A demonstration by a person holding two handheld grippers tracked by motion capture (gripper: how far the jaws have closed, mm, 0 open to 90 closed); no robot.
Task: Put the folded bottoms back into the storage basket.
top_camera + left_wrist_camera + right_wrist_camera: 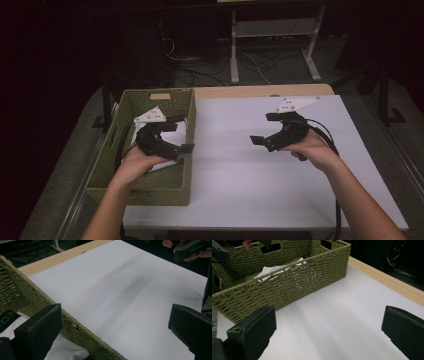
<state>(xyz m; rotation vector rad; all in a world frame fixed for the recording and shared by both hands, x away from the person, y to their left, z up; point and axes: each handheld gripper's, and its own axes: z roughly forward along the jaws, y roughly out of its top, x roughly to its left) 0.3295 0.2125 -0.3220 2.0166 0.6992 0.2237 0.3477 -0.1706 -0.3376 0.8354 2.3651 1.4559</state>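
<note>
A green woven basket point(150, 187) stands on the left part of the white table point(250, 175) and holds a white cloth point(175, 135). My left gripper point(184, 133) hovers over the basket's right wall, open, jaws wide with nothing between them. In the left gripper view it point(115, 317) straddles the basket rim point(37, 297), the cloth point(62, 350) lying below. My right gripper point(262, 128) is open above the bare table right of centre and points toward the basket. The right gripper view shows its point(329, 317) empty jaws facing the basket point(287, 282) and cloth point(277, 268).
A wooden strip point(260, 91) runs along the table's far edge. Beyond it, on the dark floor, stand a white metal frame point(270, 30) and loose cables point(200, 65). The person's other hand with the right gripper point(190, 248) appears at the top right of the left gripper view.
</note>
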